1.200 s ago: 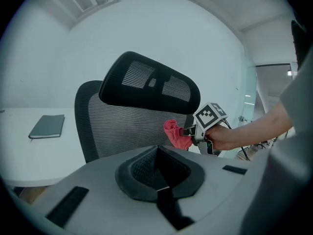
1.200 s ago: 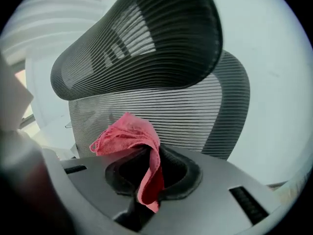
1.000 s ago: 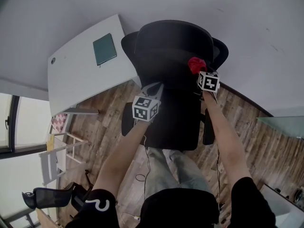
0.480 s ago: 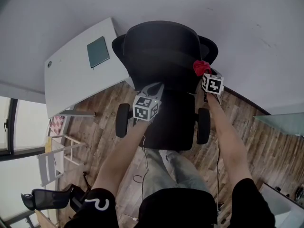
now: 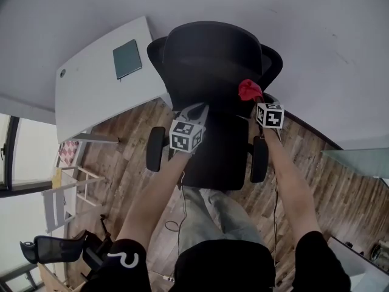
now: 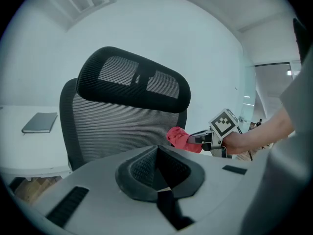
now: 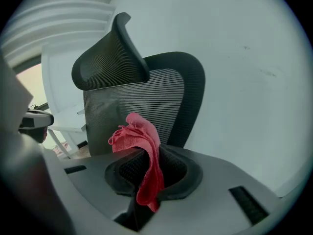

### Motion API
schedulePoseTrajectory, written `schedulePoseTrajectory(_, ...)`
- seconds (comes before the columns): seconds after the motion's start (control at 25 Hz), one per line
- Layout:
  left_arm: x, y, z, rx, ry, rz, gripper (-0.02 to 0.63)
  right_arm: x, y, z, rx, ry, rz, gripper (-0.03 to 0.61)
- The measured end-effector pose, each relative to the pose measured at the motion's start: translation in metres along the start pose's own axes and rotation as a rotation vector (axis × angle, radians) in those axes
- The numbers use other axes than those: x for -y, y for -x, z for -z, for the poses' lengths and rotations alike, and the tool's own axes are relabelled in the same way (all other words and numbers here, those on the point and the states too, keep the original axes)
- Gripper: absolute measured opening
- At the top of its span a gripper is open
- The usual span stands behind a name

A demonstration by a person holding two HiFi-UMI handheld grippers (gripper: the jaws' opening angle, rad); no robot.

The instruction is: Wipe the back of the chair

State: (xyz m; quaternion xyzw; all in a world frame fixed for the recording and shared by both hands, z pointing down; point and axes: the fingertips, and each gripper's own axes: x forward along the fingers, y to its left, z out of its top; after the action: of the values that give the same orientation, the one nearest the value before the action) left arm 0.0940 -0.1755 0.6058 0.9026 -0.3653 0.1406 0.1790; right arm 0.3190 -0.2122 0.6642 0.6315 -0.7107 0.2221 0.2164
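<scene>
A black mesh office chair stands in front of me, its back and headrest facing me. My right gripper is shut on a red cloth, which is bunched against the right side of the chair's back. In the right gripper view the cloth hangs out of the right gripper, close to the mesh. My left gripper hovers at the lower left of the backrest, jaws together and empty. The left gripper view looks past the left gripper to the cloth and the right gripper.
A white desk with a dark green notebook stands left of the chair, against the white wall. On the wooden floor are a white rack and another black chair at lower left. A glass panel is at right.
The right gripper with the red cloth has shifted a little along the right side of the chair's back, out and then back in. The left gripper has hardly moved.
</scene>
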Motion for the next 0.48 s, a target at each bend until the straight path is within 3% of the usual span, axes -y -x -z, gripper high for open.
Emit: schedulePoseTrajectory(0.48,-0.09,0.067,0.025,-0.002,0.024,-0.117,0.025,-0.132,-0.048,-0.007,-0.031,0.101,-0.131,0.072)
